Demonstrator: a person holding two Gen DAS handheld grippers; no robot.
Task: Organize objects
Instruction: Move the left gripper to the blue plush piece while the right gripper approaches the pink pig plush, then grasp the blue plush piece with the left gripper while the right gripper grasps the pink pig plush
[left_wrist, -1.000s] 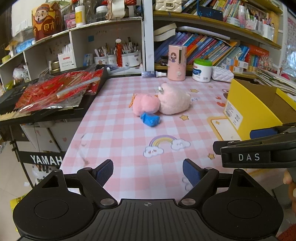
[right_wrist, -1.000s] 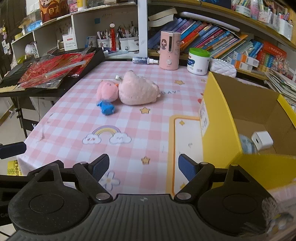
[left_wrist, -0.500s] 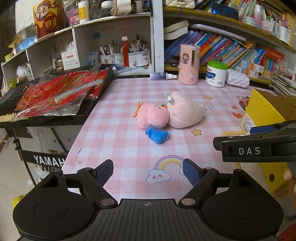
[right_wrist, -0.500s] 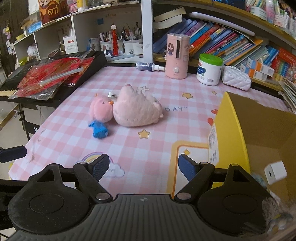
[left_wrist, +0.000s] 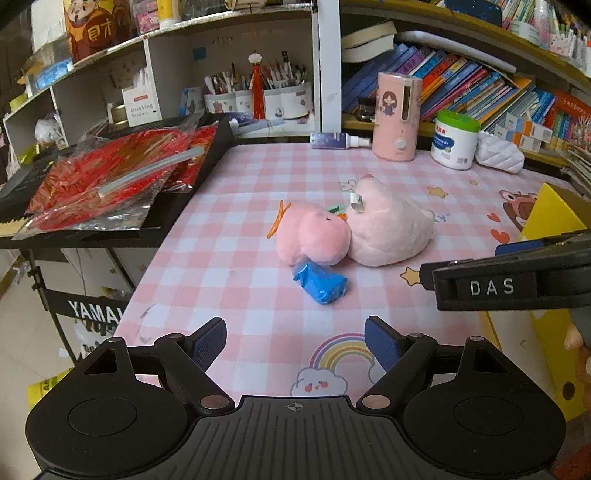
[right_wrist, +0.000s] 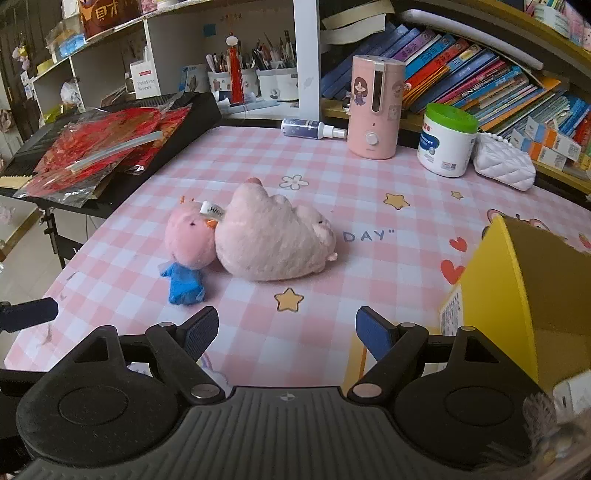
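A small pink plush (left_wrist: 314, 236) (right_wrist: 190, 238) lies against a larger pale pink plush (left_wrist: 388, 229) (right_wrist: 273, 240) in the middle of the pink checked tablecloth (left_wrist: 236, 258). A blue wrapped packet (left_wrist: 320, 283) (right_wrist: 184, 282) lies just in front of the small plush. A yellow cardboard box (left_wrist: 554, 221) (right_wrist: 517, 295) stands at the right. My left gripper (left_wrist: 295, 341) is open and empty, short of the packet. My right gripper (right_wrist: 287, 334) is open and empty, short of the larger plush; its side shows in the left wrist view (left_wrist: 509, 280).
At the table's back stand a pink humidifier (right_wrist: 375, 110), a green-lidded white jar (right_wrist: 447, 142), a spray bottle (right_wrist: 310, 129) and a white quilted pouch (right_wrist: 504, 166). A black keyboard with red foil bags (left_wrist: 110, 181) borders the left edge. Shelves of books and pens rise behind.
Both grippers have moved forward towards the plush toys, which now look nearer and larger. The yellow box has slid towards the right edge of both views. Both grippers stay open.
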